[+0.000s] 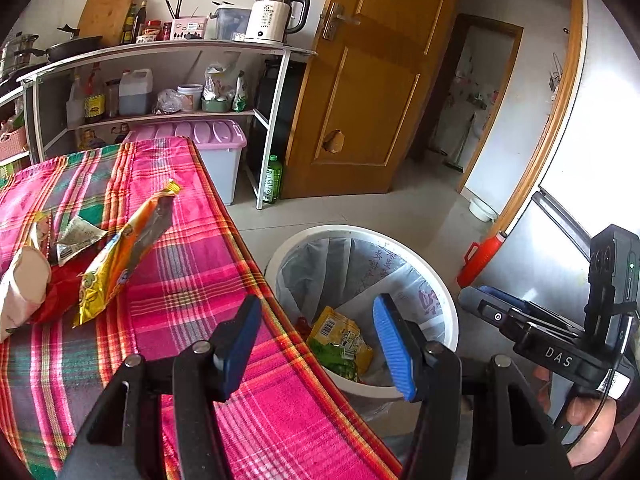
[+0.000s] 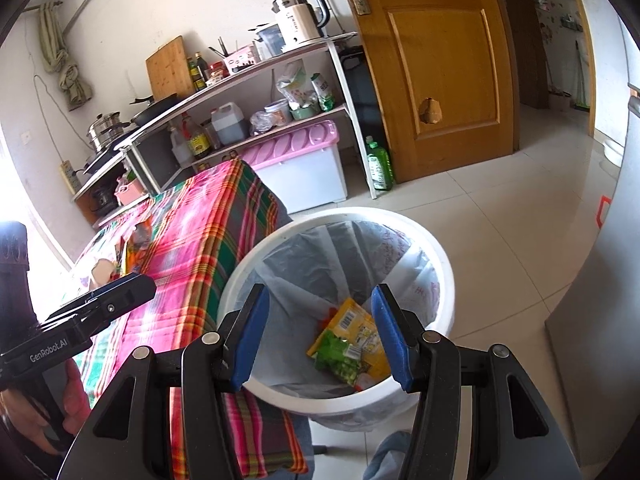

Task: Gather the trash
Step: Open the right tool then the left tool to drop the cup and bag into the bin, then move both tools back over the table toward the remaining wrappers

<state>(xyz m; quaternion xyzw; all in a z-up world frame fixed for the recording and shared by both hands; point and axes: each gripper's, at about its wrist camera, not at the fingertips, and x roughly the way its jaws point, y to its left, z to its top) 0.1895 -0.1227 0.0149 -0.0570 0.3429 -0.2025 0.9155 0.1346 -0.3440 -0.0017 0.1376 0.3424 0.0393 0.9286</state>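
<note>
Both sets of fingers (image 1: pixel 318 346) (image 2: pixel 320 332) gape empty above the bin (image 2: pixel 444 280), wrappers (image 2: pixel 348 344) seemingly lying far below between them

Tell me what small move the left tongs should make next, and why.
Probably swing the left tongs back over the table toward the orange wrapper. They stand open with nothing between them, a yellow-green packet already lies in the white bin, and wrappers are still piled on the plaid cloth.

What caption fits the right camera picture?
Open, empty right gripper over the white bin holding wrappers.
</note>
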